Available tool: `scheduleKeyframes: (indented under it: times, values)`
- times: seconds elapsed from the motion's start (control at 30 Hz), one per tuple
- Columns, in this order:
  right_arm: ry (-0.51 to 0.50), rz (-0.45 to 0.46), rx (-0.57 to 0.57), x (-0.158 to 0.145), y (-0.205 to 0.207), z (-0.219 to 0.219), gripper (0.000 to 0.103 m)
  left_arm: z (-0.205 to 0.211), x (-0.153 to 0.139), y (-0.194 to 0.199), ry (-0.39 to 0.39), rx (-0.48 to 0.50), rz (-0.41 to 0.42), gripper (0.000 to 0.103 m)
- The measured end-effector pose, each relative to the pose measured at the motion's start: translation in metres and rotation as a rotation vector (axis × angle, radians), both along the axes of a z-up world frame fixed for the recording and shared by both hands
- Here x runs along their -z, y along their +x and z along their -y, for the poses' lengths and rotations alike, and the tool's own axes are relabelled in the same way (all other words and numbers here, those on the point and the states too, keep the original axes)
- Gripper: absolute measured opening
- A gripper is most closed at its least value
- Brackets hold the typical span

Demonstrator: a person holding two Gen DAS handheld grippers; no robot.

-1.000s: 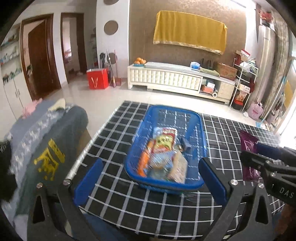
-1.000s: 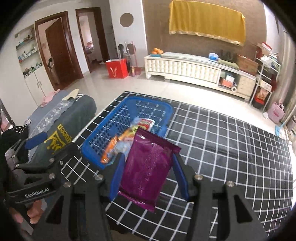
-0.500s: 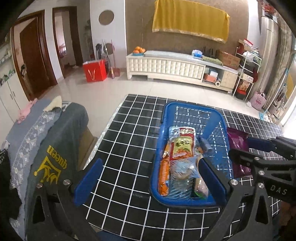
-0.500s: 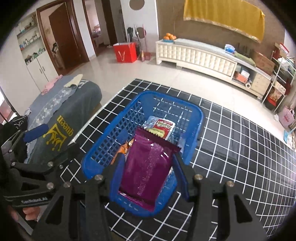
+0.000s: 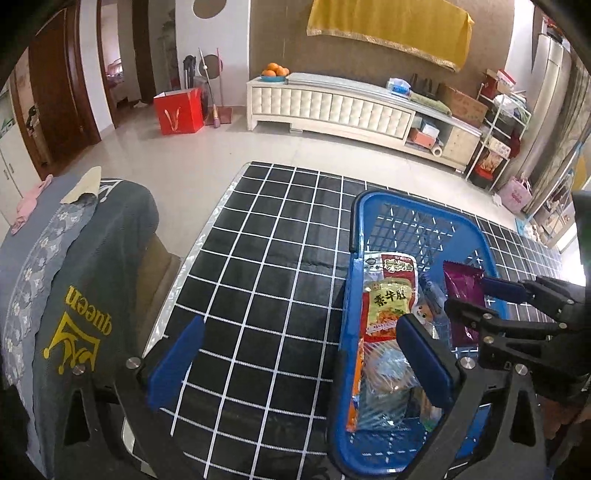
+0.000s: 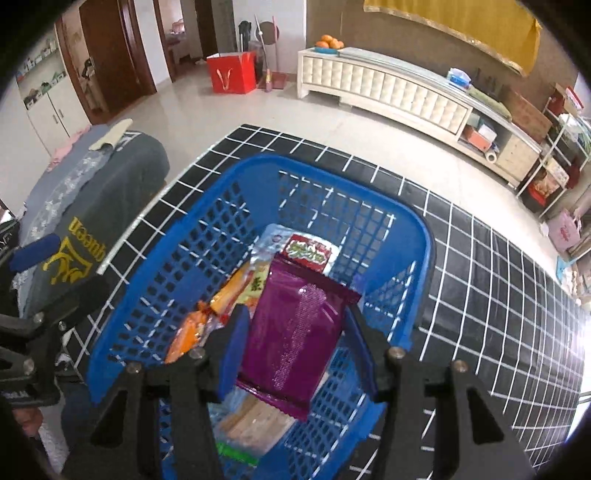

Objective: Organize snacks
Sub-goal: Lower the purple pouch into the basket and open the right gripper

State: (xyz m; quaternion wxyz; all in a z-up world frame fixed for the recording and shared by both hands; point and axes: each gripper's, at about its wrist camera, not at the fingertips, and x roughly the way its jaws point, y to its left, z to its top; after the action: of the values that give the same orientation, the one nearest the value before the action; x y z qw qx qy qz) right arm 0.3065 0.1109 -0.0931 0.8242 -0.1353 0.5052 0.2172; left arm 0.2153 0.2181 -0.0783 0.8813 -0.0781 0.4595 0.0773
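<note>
Right gripper [image 6: 293, 349] nearest in the right wrist view, blue-padded fingers [image 6: 233, 345] closed onto the sides of a flat purple foil snack packet [image 6: 295, 332], holding it over the inside of the blue plastic mesh basket [image 6: 419, 258]. Packet hangs just above the snacks already in the basket, cannot tell if touching them. Under and beside it: an orange snack stick pack [image 6: 186, 334], a clear wrapped pack of pale biscuits [image 6: 255, 421] at the near end, and a red and yellow printed snack bag [image 6: 308, 251] further in. Left gripper [image 5: 295, 362] in the left wrist view has fingers wide apart, nothing between them; left finger [image 5: 173, 362] over bare bench cloth, right finger [image 5: 424, 360] over the basket's near left part. Same view shows the right gripper coming in from the right with the purple packet over the basket's right side. Basket sits on the bench with black cloth and white grid lines [image 5: 266, 258], towards its right half in the left view. Left of the bench, a grey fabric cover with yellow "queen" print [image 5: 85, 325]. Further off, tiled floor, a red box [image 5: 179, 110], a long cream cabinet [image 5: 332, 107] with a bowl of oranges [image 5: 274, 71], and a yellow cloth [image 5: 388, 29] hung on the brown wall.
</note>
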Motion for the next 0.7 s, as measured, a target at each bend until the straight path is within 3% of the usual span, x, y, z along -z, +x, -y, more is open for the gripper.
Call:
scheduleKeyframes:
  times: [0.17, 0.23, 0.3, 0.7]
  values:
    - [-0.004, 0.026, -0.015, 0.004, 0.006, -0.002, 0.060, -0.001, 0.007, 0.007, -0.018, 0.004, -0.014, 0.102]
    - [-0.027, 0.021, -0.003, 0.008, 0.008, 0.000, 0.075, -0.002, 0.008, 0.006, -0.020, 0.002, -0.015, 0.102]
    - [-0.024, 0.025, 0.012, 0.008, 0.009, 0.003, 0.079, 0.001, 0.008, 0.004, -0.010, 0.008, -0.013, 0.102]
    - [0.117, 0.104, 0.063, -0.051, -0.029, 0.049, 0.084, 0.028, -0.028, -0.030, -0.005, 0.033, 0.068, 0.102]
